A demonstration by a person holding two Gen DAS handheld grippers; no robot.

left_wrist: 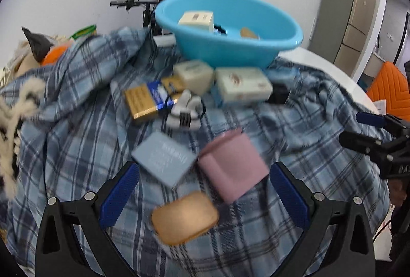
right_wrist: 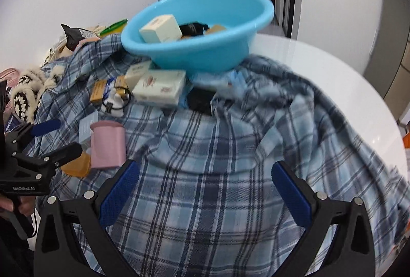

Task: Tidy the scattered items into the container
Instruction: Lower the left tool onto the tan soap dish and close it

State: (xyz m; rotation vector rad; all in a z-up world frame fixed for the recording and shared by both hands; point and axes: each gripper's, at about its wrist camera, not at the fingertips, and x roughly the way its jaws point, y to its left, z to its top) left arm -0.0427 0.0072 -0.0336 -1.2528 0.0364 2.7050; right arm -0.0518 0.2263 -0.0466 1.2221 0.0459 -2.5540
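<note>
Although several items already lie inside the light-blue plastic basin point(left_wrist: 228, 46), namely a cream cardboard box point(left_wrist: 196, 19), a black object point(right_wrist: 192, 27) and a tan piece point(left_wrist: 248, 33), the task is judged well short of done, since most of the scattered things remain outside it on the blue plaid cloth point(right_wrist: 217, 187) that drapes the white round desk point(right_wrist: 333, 77). Nearest the left gripper point(left_wrist: 205, 187) lie a grey-blue flat box point(left_wrist: 164, 158), a pink soft-looking pouch point(left_wrist: 232, 164) and a tan rounded flat bar point(left_wrist: 184, 216), all three between or just ahead of its blue-padded fingers point(left_wrist: 120, 196), which are spread wide and grasp nothing. Farther on, just in front of the basin, sit two cream rectangular boxes point(left_wrist: 243, 86) side by side, a gold-and-blue carton point(left_wrist: 147, 100) and a small white-and-black bundle with a black elastic loop point(left_wrist: 185, 110); a black flat object point(right_wrist: 201, 99) lies partly tucked in the cloth folds. The right gripper point(right_wrist: 205, 187) hangs over bare cloth, its fingers point(right_wrist: 292, 196) likewise released and empty. By this reading, at least eight pieces are left to move, and the three nearest the left gripper appear the likeliest next candidates. Clutter at the far left edge, including a crocheted black-and-white item point(right_wrist: 24, 95), may or may not belong to the task; motion blur leaves labels unreadable.
</note>
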